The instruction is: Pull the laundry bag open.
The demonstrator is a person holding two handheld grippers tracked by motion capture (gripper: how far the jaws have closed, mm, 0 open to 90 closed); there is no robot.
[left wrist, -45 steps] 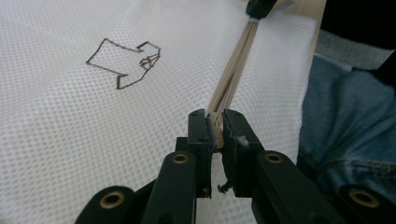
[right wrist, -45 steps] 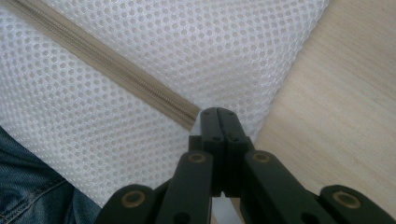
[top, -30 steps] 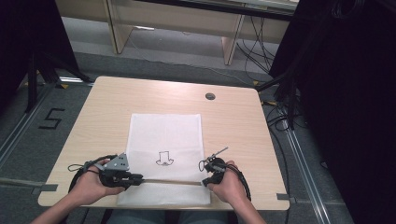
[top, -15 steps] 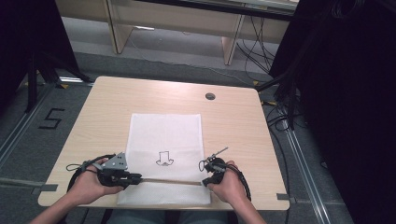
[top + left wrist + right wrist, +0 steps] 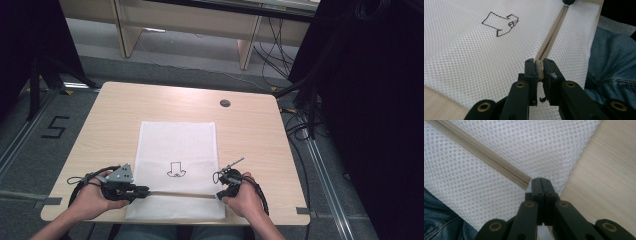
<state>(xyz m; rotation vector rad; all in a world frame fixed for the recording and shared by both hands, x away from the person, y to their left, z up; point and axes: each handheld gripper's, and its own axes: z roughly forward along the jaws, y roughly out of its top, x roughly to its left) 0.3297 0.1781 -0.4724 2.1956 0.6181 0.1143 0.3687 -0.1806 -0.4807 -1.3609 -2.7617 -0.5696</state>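
A white mesh bag (image 5: 177, 150) with a small brown drawing (image 5: 176, 170) lies flat on the wooden table (image 5: 115, 115). A beige zipper (image 5: 180, 194) runs across its near end. My left gripper (image 5: 145, 190) sits at the zipper's left end, shut on the beige zipper pull (image 5: 539, 68). In the left gripper view the zipper (image 5: 552, 35) stretches away from the left gripper (image 5: 539, 63) toward the other gripper. My right gripper (image 5: 220, 195) is at the zipper's right end. In the right gripper view the right gripper (image 5: 540, 180) has its jaws pressed together on the mesh bag (image 5: 549, 147), just beside the zipper's end (image 5: 525, 182).
A round cable hole (image 5: 225, 103) sits in the table's far right part. The table's front edge is just behind both hands, with the person's jeans (image 5: 614, 62) below it. Bare wood (image 5: 609, 170) lies right of the bag. Desk legs and cables stand beyond the far edge.
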